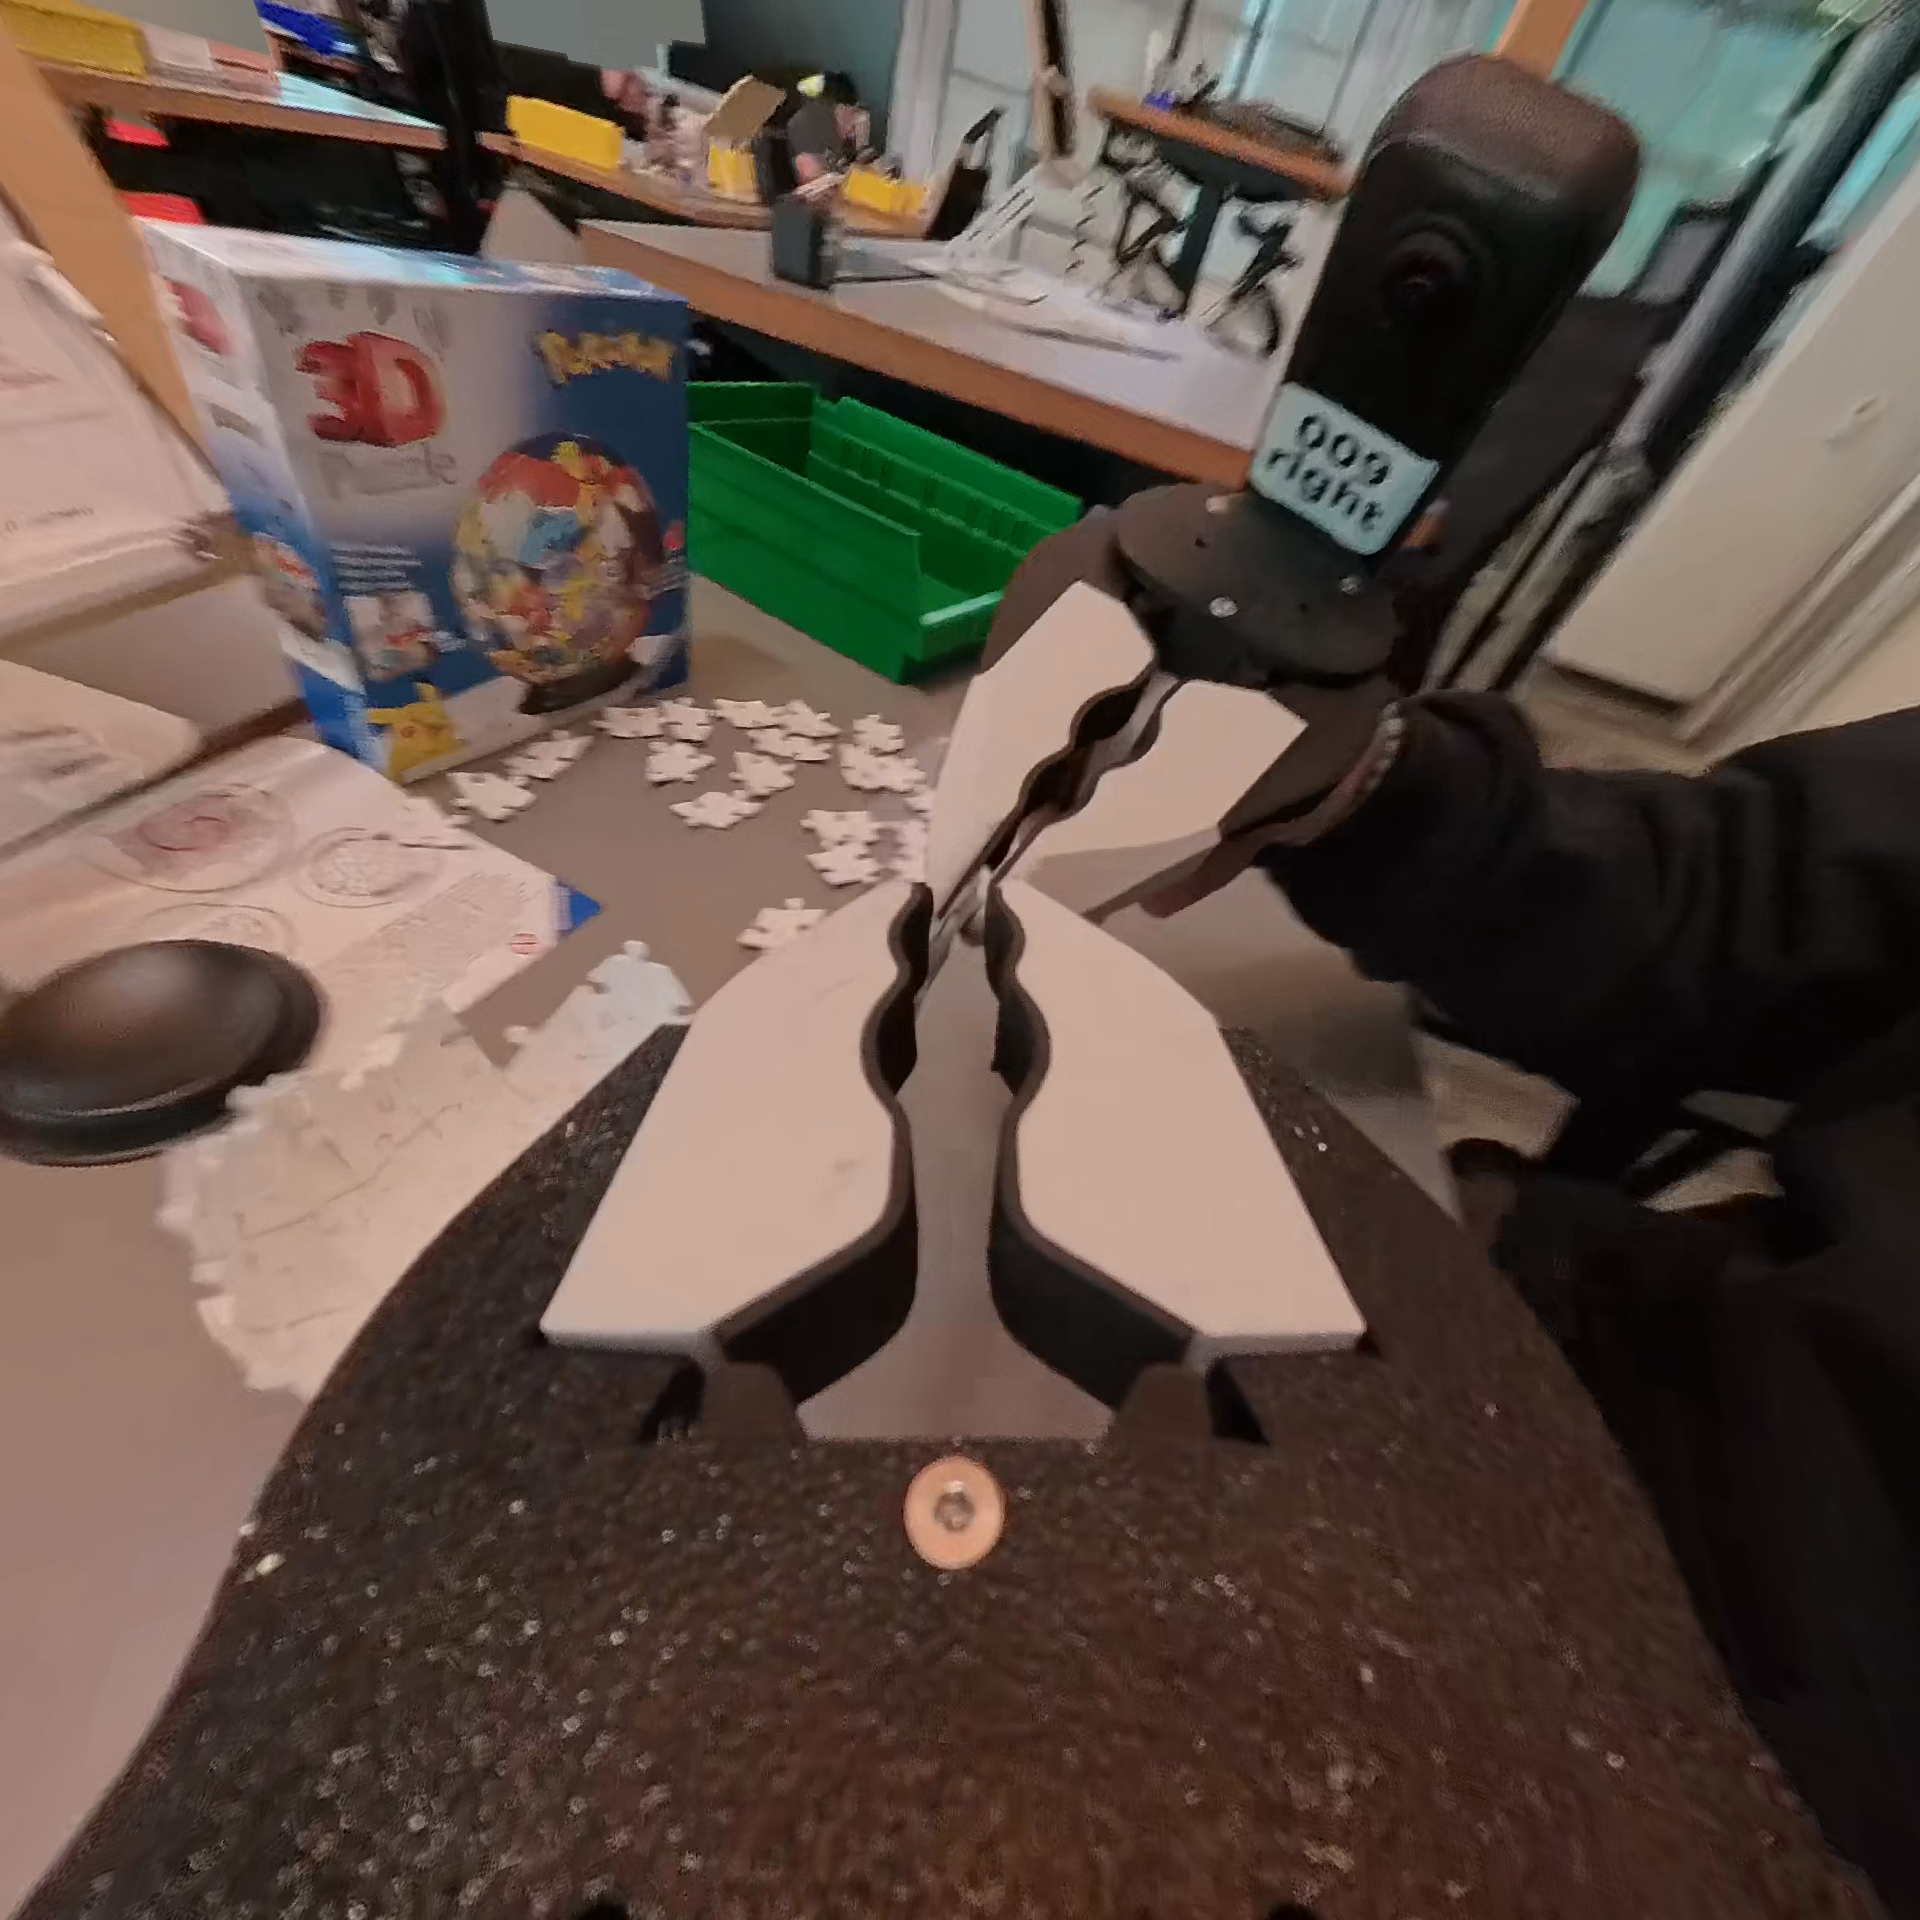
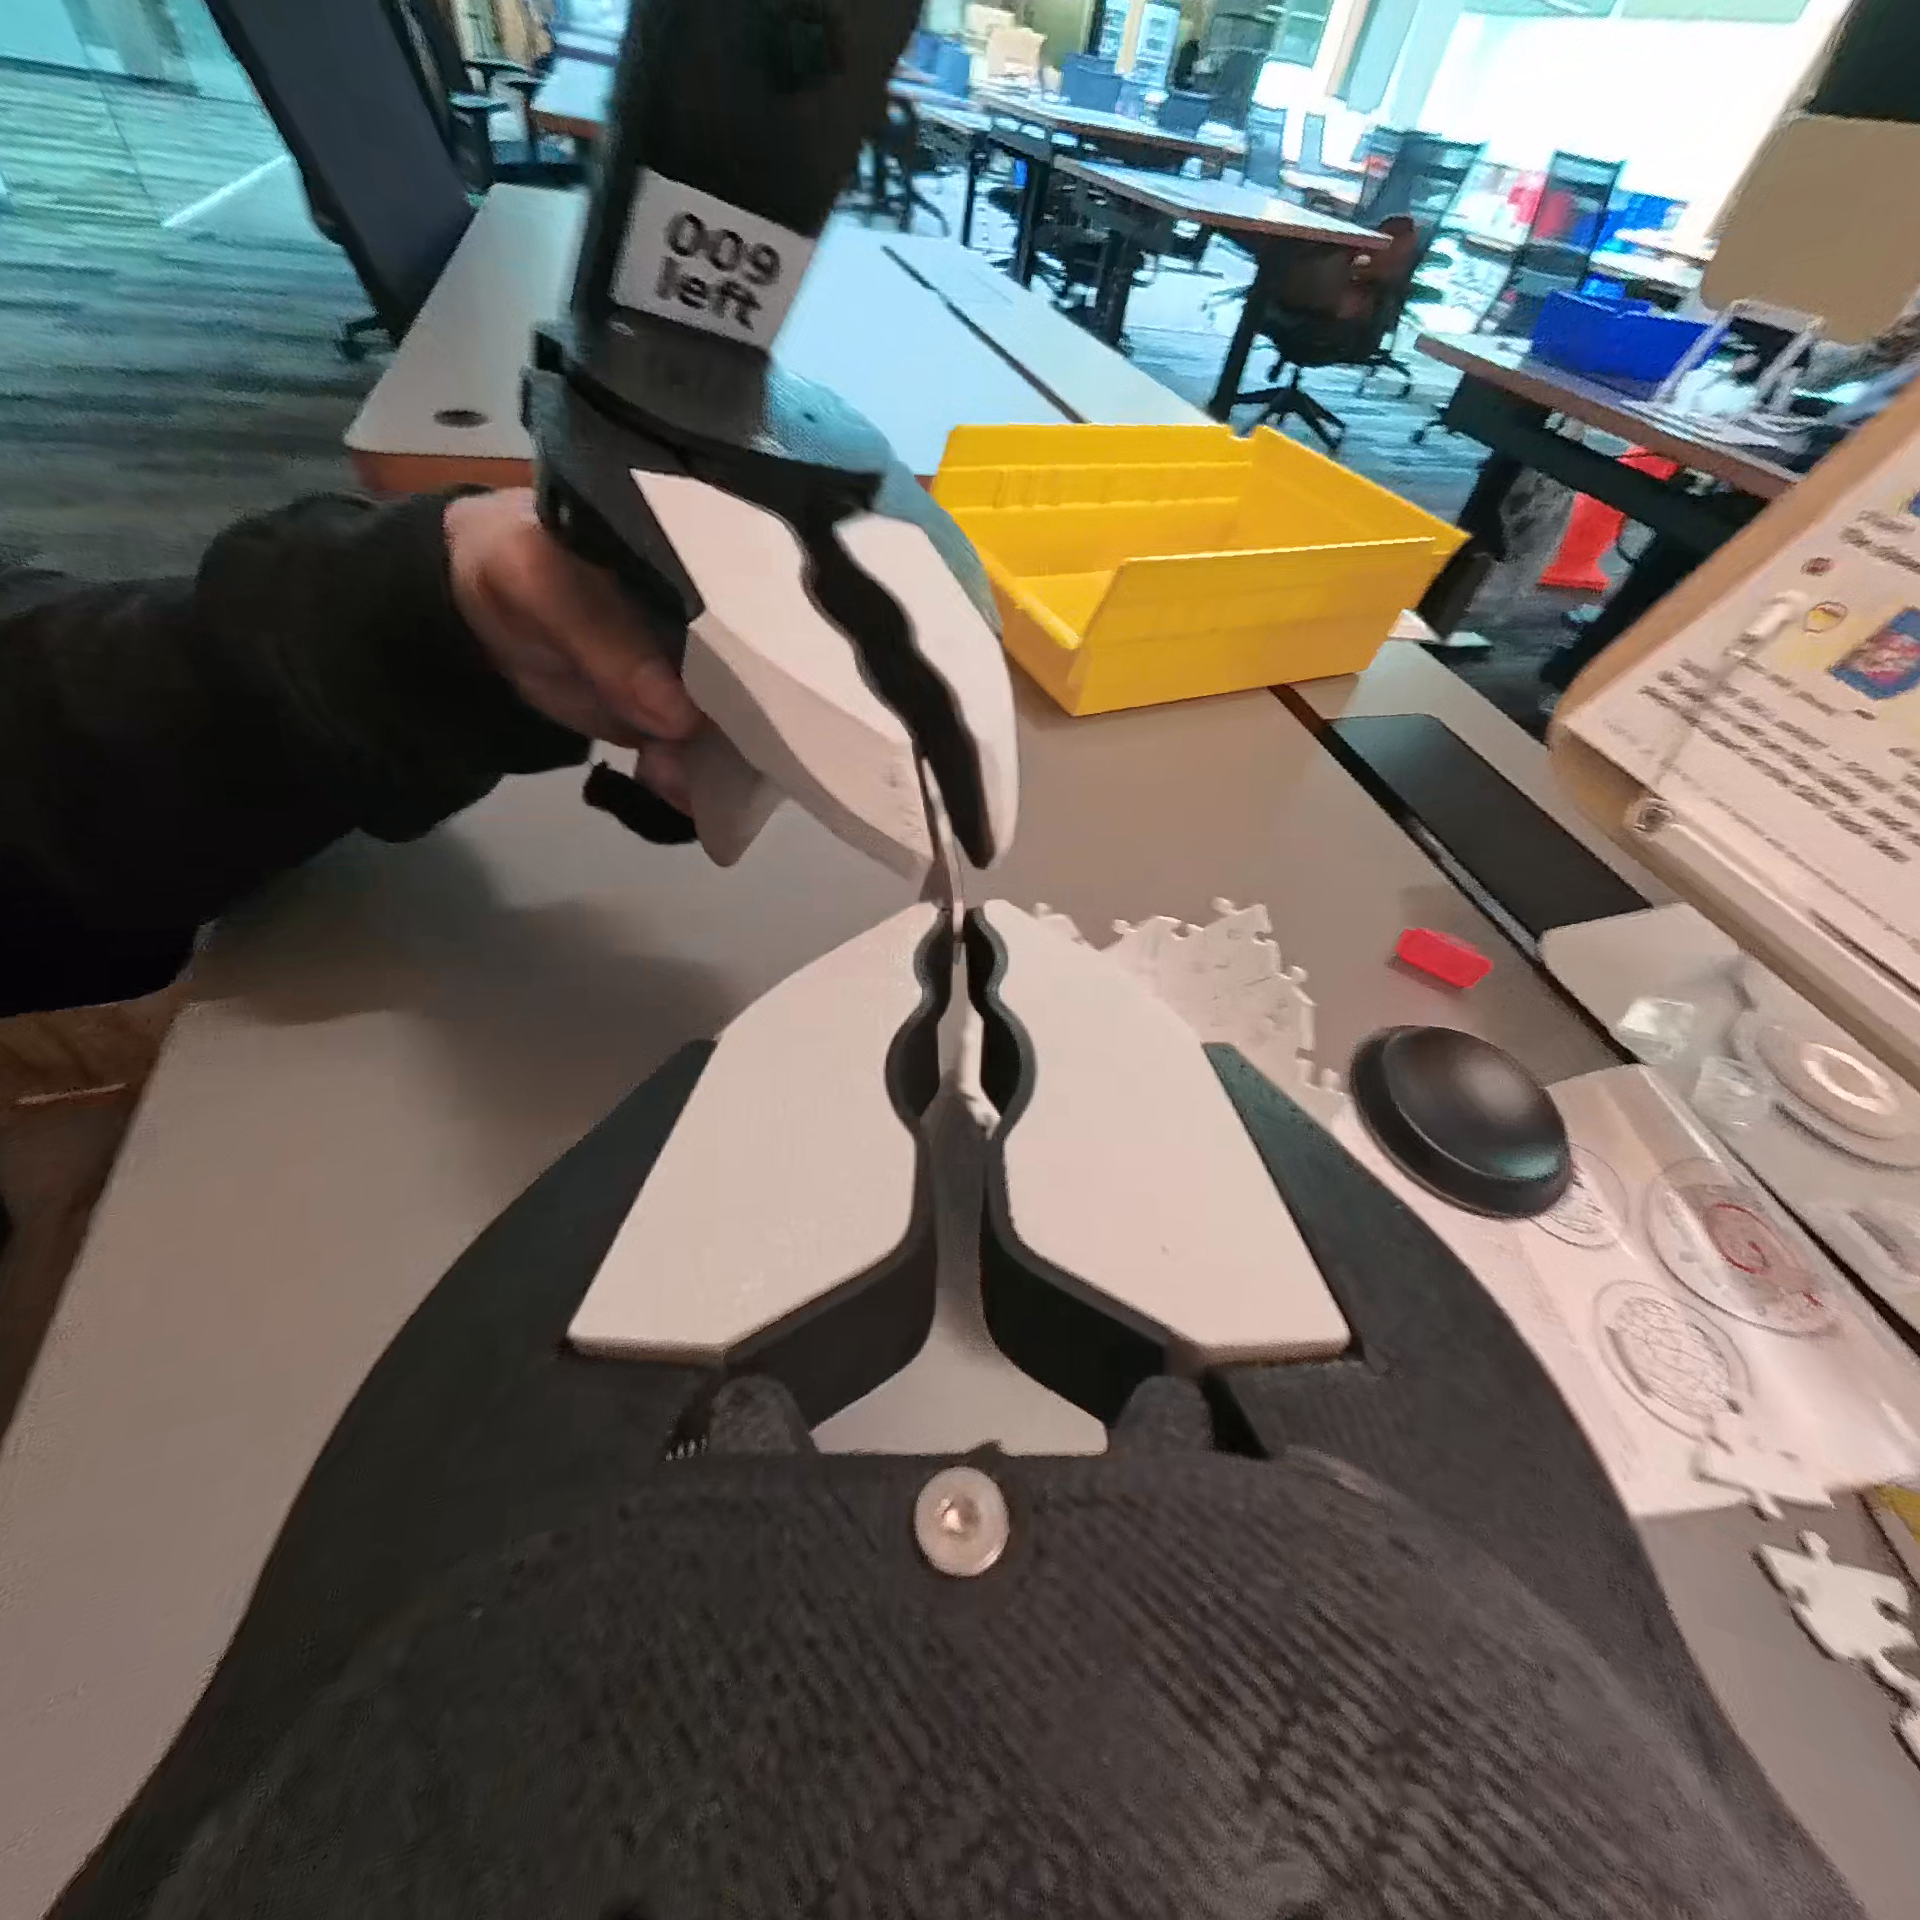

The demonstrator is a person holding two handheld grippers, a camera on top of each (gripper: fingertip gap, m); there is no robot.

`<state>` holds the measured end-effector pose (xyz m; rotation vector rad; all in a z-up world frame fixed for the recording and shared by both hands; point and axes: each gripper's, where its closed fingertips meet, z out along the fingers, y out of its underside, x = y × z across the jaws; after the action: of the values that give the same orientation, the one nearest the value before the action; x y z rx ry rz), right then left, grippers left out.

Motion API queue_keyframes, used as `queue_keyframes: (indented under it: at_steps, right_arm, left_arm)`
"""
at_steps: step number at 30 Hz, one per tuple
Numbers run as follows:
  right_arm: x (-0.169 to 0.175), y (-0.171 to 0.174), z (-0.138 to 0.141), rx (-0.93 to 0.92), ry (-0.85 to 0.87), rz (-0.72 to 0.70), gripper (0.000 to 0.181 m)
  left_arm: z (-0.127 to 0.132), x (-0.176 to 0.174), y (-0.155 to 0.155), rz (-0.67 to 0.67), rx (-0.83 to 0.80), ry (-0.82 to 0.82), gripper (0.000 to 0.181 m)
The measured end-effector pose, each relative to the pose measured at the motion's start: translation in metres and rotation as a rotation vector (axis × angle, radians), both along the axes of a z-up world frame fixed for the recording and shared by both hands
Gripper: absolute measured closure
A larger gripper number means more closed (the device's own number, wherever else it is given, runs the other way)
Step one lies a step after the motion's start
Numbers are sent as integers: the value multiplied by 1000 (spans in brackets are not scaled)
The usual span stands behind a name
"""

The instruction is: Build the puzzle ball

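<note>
My left gripper (image 1: 958,914) and right gripper (image 2: 956,920) meet tip to tip above the grey table. Each is shut on a thin white puzzle piece seen edge-on. The left one's piece (image 2: 932,810) pokes down from its tips. The right one's piece (image 2: 968,1039) stands between its pads. The two pieces touch where the tips meet (image 1: 975,914). The right gripper (image 1: 971,899) comes in from the upper right in the left wrist view. The left gripper (image 2: 956,862) comes in from the upper left in the right wrist view. A joined patch of white pieces (image 2: 1226,966) lies flat behind the tips.
The puzzle box (image 1: 457,520) stands at back left, with loose white pieces (image 1: 769,769) and a green bin (image 1: 862,520) beside it. A black dome stand (image 2: 1465,1122), instruction sheet (image 1: 364,904), clear discs (image 2: 1735,1247), a red block (image 2: 1439,956) and a yellow bin (image 2: 1184,561) surround the work spot. My left and right fingertips are right by each other.
</note>
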<state>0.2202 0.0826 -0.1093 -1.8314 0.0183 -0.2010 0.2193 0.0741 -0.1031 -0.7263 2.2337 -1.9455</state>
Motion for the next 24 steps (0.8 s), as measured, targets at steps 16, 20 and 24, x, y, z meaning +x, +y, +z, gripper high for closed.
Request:
queue_keyframes:
  at_steps: [16,20,24]
  right_arm:
    - [105,-19,-5,21,49,-131,179]
    - [121,-16,-20,1,95,-143,179]
    - [136,-13,-37,-60,122,-124,169]
  left_arm:
    - [-22,99,-3,-362,456,-99,166]
    - [-34,122,-1,-368,508,-100,180]
    - [-52,139,4,-347,539,-19,180]
